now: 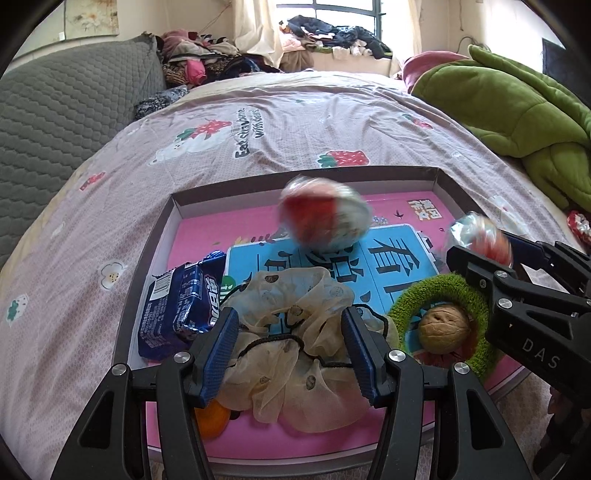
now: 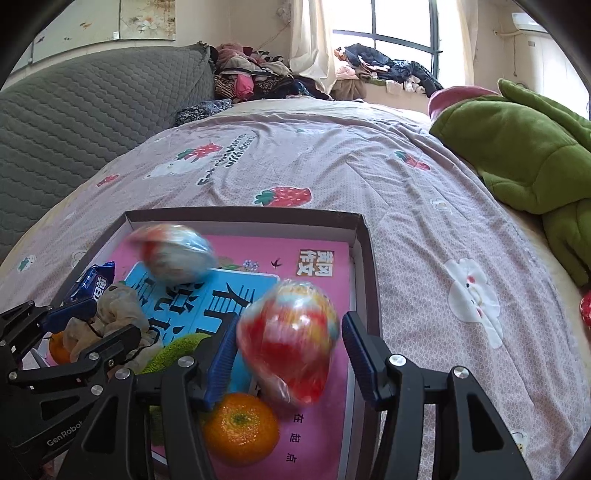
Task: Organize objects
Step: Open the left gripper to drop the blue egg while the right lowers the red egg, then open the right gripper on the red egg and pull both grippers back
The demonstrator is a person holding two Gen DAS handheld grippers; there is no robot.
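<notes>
A shallow grey box (image 1: 177, 210) (image 2: 364, 236) lies on the bed with a pink book on its floor. In it lie a blue snack pack (image 1: 181, 302), a cream scrunchie (image 1: 295, 332), a green ring (image 1: 476, 295) around a walnut (image 1: 443, 325), and tangerines (image 2: 240, 428) (image 1: 210, 419). Two wrapped red-and-blue balls are blurred in motion: one (image 1: 323, 212) (image 2: 173, 256) over the box's far part, one (image 2: 291, 339) (image 1: 480, 236) between my right gripper's open fingers. My left gripper (image 1: 290, 347) is open over the scrunchie. My right gripper (image 2: 290, 354) is open.
The bed has a pink strawberry-print sheet (image 1: 295, 122). A green blanket (image 1: 517, 122) lies at the right, a grey padded headboard (image 1: 62, 110) at the left. Piled clothes (image 1: 325, 33) sit by the window. A red wrapped item (image 2: 585, 306) lies on the sheet at the right.
</notes>
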